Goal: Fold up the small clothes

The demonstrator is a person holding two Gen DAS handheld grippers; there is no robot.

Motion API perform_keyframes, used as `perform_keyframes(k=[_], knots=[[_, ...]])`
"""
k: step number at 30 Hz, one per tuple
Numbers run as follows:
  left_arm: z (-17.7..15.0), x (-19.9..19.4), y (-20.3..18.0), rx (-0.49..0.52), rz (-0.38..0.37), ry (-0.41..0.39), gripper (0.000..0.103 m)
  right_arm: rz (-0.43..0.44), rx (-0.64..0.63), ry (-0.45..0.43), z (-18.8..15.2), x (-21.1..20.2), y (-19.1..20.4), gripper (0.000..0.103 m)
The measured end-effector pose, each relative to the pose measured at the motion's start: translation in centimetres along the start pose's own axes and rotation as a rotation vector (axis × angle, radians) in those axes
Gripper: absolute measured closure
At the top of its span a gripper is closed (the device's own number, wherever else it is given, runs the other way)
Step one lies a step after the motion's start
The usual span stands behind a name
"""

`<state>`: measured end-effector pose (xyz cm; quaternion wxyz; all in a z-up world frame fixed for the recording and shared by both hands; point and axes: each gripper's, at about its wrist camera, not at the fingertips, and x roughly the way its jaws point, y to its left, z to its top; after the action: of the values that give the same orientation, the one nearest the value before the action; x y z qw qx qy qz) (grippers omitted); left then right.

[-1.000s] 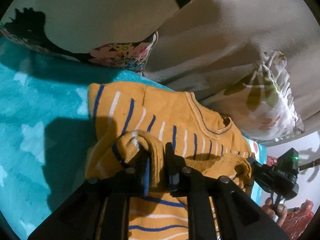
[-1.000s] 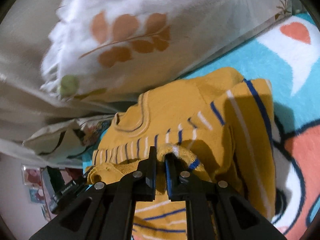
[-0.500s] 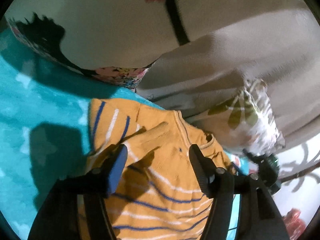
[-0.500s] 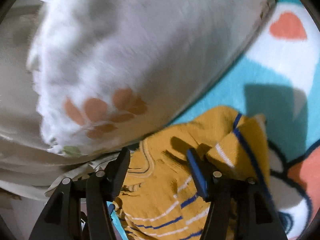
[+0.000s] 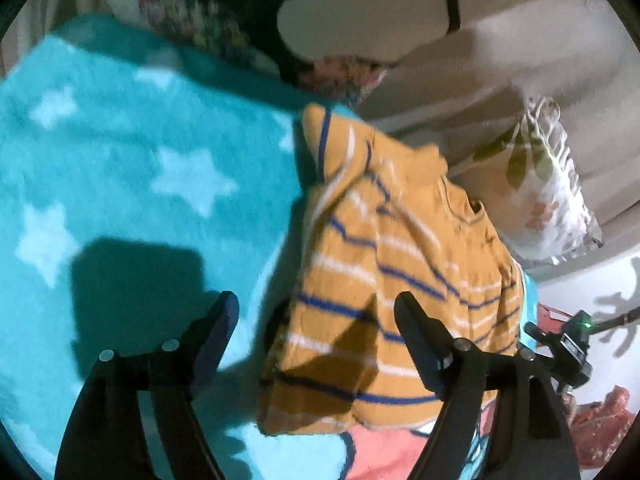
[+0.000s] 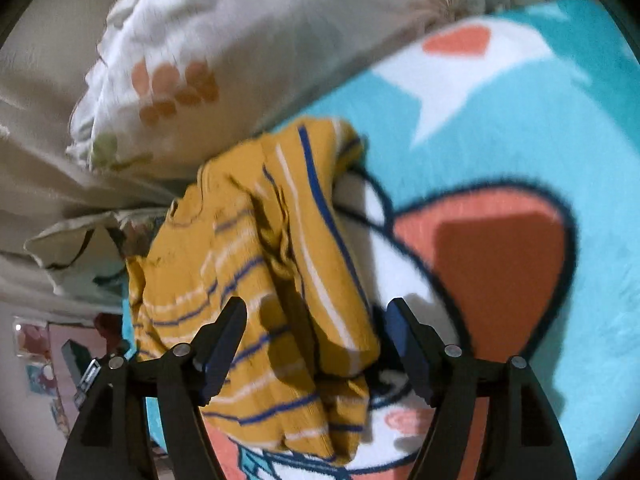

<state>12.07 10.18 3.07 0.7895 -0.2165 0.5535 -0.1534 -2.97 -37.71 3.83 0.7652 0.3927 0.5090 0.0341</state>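
Left claw point(image 5: 316, 336): wide open and holding nothing. A second ago it was pinched shut on a bunched bit of the top. It has let go and pulled back.

Right claw point(image 6: 316, 336): wide open too, and empty. A second ago it also pinched the knit. It has let go and backed off the same way.

Top point(image 5: 384, 280): a small yellow top with blue and white stripes. It lies on the bed, on the blanket, just ahead of both claws and touching neither. Its neck hole points toward the pillows. The part both claws held has been laid over the body, so the top now looks folded up and shorter. In the right view point(image 6: 256, 280) the near edge still looks lumpy and thick.

Blanket point(image 5: 120, 168): blue and fluffy with white stars. An orange cartoon shape shows on it in the right view. It lies under the top.

Pillows: a leaf-print one point(image 6: 192, 64) sits just behind the top, close to its neck end. A dark flowery one point(image 5: 224, 28) sits farther back on the left.

What it means: this fold looks done, since both claws dropped the cloth together. The next job is likely to press the lumps flat or make one more fold.
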Motion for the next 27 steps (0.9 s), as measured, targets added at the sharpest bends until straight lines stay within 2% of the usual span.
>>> perform_keyframes(k=[4, 5, 8, 9, 11, 14, 17, 19, 20, 21, 23, 27], knots=[[-0.5, 2.1, 0.5, -0.028, -0.065, 0.029, 0.019, 0.053, 0.011, -0.001, -0.1, 2.3, 0.5, 0.021], [-0.5, 2.1, 0.2, -0.019, -0.075, 0.007, 0.013, 0.070, 0.007, -0.004, -0.2, 2.6, 0.8, 0.019], [-0.1, 3.1, -0.8, 0.006, -0.118, 0.030, 0.012, 0.126, -0.006, -0.007, 0.0, 3.3, 1.7, 0.014], [0.0, 3.5, -1.3, 0.022, -0.125, 0.035, 0.010, 0.140, -0.016, -0.014, 0.1, 3.6, 2.0, 0.009], [0.2, 4.2, -2.4, 0.053, -0.122, 0.036, 0.007, 0.151, -0.025, -0.027, 0.2, 4.2, 2.8, 0.006], [0.6, 5.1, -3.6, 0.056, -0.120, 0.033, 0.001, 0.131, -0.044, -0.080, -0.1, 5.0, 4.1, 0.002], [1.0, 5.6, -4.4, 0.052, -0.070, 0.052, 0.003, 0.029, -0.090, -0.109, -0.8, 5.6, 5.8, 0.004], [1.2, 6.1, -4.8, 0.048, -0.027, 0.084, 0.065, -0.066, -0.094, -0.099, -0.8, 5.5, 6.2, 0.017], [1.2, 6.4, -4.6, 0.027, -0.042, 0.132, 0.082, -0.062, -0.081, -0.052, -0.6, 5.7, 6.1, 0.048], [1.1, 5.7, -4.3, 0.007, -0.038, 0.123, 0.083, -0.002, -0.034, 0.011, -0.4, 6.1, 5.4, 0.074], [0.8, 4.6, -4.7, 0.019, -0.027, 0.119, 0.084, 0.026, -0.012, 0.030, -0.4, 5.7, 4.9, 0.075], [0.1, 1.9, -6.1, 0.026, -0.055, 0.111, 0.084, 0.115, 0.024, 0.058, -0.9, 3.8, 4.6, 0.077]])
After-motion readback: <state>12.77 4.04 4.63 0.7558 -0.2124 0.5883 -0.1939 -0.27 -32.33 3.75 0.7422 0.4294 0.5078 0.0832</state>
